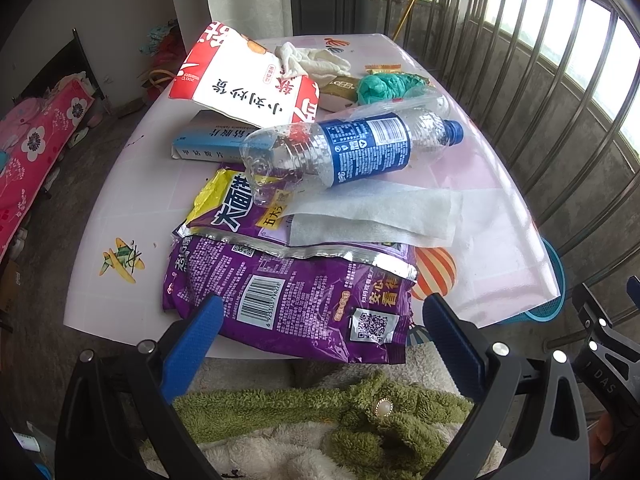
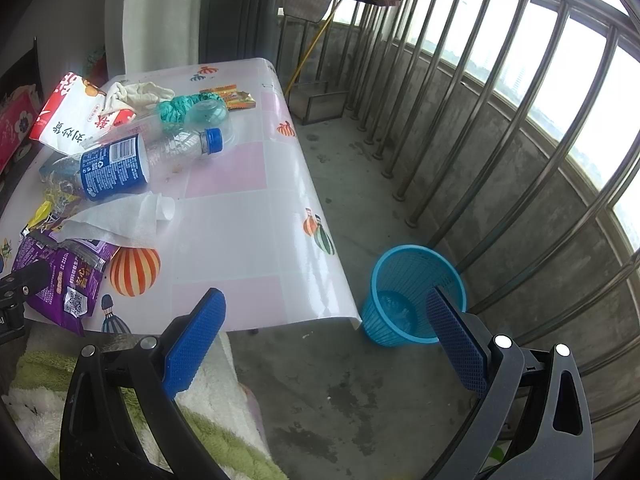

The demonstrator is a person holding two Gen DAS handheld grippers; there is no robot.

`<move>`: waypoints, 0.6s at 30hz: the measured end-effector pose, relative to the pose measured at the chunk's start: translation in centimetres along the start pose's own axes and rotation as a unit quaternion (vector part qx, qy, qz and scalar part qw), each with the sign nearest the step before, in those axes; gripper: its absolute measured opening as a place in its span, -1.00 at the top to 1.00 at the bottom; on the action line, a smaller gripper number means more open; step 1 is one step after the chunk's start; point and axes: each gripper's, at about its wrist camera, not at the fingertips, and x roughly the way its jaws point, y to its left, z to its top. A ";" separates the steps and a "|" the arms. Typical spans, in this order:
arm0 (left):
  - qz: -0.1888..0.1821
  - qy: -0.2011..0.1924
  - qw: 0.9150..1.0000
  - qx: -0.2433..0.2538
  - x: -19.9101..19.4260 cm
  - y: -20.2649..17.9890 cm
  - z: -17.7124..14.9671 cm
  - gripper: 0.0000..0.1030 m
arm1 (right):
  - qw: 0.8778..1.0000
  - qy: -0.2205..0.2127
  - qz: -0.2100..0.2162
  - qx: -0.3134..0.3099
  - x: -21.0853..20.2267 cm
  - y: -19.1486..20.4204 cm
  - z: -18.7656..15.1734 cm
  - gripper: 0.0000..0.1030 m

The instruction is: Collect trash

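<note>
Your clear plastic bottle lies on its side across the table, its blue cap pointing right toward the railing, its blue label facing up. Both your left gripper and right gripper are spread wide, holding nothing.

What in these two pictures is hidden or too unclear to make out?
- Small box, left wrist view: the red and white bag and the bottle cover most of it.
- Blue basket, right wrist view: something clear lies in the bottom, too blurred to identify, and a finger of the right tongs covers part of the rim.
- Blue basket, left wrist view: the table hides nearly all of it.
</note>
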 end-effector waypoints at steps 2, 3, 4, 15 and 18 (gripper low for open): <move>0.000 0.000 1.000 0.000 0.0 0.0 0.0 -0.90 | 1.000 0.000 0.000 0.000 0.0 0.0 0.0 -0.86; 0.000 0.000 1.000 0.000 0.0 0.0 0.0 -0.90 | 1.000 -0.001 0.000 0.000 0.0 0.0 0.0 -0.86; 0.000 0.000 1.000 0.000 0.0 0.0 0.0 -0.90 | 1.000 -0.001 0.000 0.000 0.0 0.1 0.1 -0.86; 0.008 -0.001 1.000 -0.004 0.4 0.8 0.2 -0.90 | 1.000 -0.002 0.008 -0.008 0.6 1.4 0.8 -0.86; 0.012 -0.001 1.000 -0.007 0.4 1.2 0.4 -0.90 | 1.000 -0.002 0.015 -0.011 0.7 2.0 1.1 -0.86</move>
